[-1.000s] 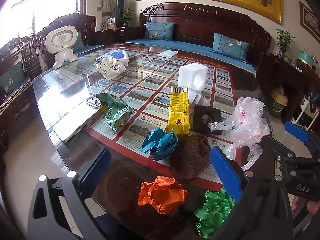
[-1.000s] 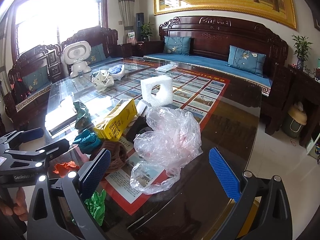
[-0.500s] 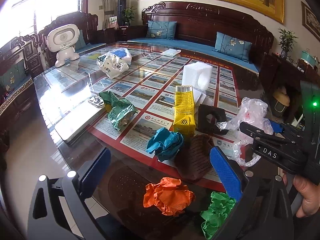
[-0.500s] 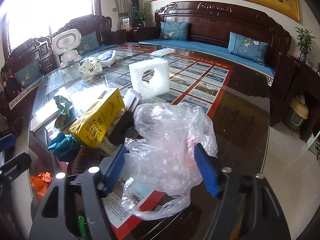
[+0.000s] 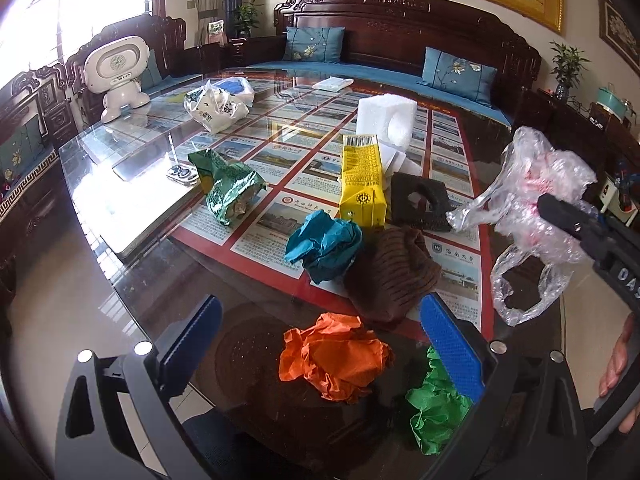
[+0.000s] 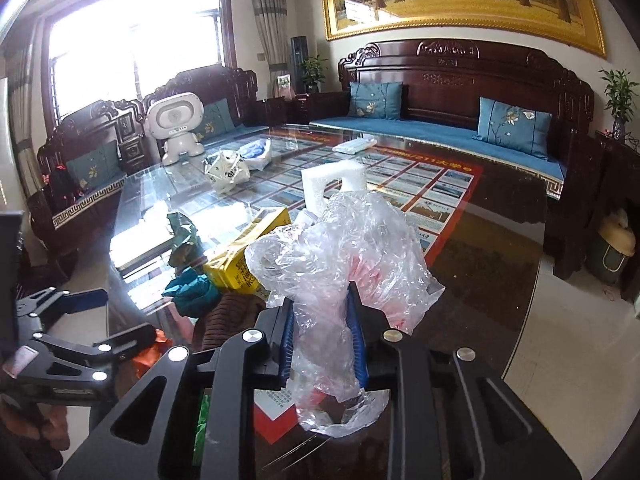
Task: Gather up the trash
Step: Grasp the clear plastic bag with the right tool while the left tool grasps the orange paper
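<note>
Since a second ago our right gripper (image 6: 323, 334) has gone from wide open behind the clear plastic bag (image 6: 344, 248) to pinching it; its jaws are closing, with the crumpled film bunched between the blue pads, and the bag now hangs lifted off the table (image 5: 132, 280) near the right-hand edge, where it lay flat before. From the left wrist view we see that bag (image 5: 536, 208) dangling in the air in front of the right gripper's black finger.

Our left gripper (image 5: 320, 340) hovers wide open and holds nothing, above the near edge of the table, with the orange paper ball (image 5: 334, 360) lying between its fingers in the view.

We count one orange ball, one green paper ball (image 5: 436, 408) by the right finger, one teal paper ball (image 5: 324, 246), one brown knit cap (image 5: 390, 276), one yellow carton (image 5: 362, 184), one green snack bag (image 5: 228, 184), one dark foam piece (image 5: 420, 202) and one white foam block (image 5: 386, 122). Two white bags (image 5: 218, 106) sit far back, near a white toy robot (image 5: 118, 72).

Bare glass lies open at the near left corner and along the right side; the litter crowds the middle.
</note>
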`<state>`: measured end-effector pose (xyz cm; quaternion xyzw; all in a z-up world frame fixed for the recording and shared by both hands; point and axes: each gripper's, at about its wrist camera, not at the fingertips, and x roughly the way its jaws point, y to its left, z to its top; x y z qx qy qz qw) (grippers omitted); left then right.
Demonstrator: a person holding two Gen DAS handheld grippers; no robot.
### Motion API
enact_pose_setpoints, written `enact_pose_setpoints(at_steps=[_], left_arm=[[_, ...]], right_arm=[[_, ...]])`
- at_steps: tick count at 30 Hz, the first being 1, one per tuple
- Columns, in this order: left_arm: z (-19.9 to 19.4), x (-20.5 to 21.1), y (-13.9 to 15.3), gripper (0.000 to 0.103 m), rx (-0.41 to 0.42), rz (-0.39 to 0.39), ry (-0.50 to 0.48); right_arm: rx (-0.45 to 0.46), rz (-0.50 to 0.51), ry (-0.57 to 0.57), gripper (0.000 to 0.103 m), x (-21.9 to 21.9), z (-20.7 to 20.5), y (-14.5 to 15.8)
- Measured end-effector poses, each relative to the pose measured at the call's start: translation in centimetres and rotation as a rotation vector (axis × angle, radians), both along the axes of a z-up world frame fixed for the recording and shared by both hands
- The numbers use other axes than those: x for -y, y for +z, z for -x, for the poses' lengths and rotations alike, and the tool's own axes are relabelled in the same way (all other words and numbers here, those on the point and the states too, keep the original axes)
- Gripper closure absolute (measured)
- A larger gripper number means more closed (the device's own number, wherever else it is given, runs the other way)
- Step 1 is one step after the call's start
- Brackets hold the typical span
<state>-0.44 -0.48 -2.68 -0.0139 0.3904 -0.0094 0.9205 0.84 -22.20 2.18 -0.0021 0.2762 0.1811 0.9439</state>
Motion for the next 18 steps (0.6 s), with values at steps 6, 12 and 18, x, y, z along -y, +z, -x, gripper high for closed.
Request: enact_pose_setpoints(at_steps=[6,12,18], left_arm=[[-0.6,-0.5,-1.9,0.004,-0.047,0.025,0.012],[-0.4,-0.3,-2.4,0.005,-0.06,0.05,-0.004],[-1.1,-1.5,-3.5,0.04,-0.126,0.142,0.0]], right_arm=[[0.027,-0.001,0.038,0.08,-0.7,2.2,1.2],[0.044,-0.015,0.047,0.08,-0.8,3.1,1.8],[0.057,-0.03,0.042,0.079,-0.5,3.4,2.2]])
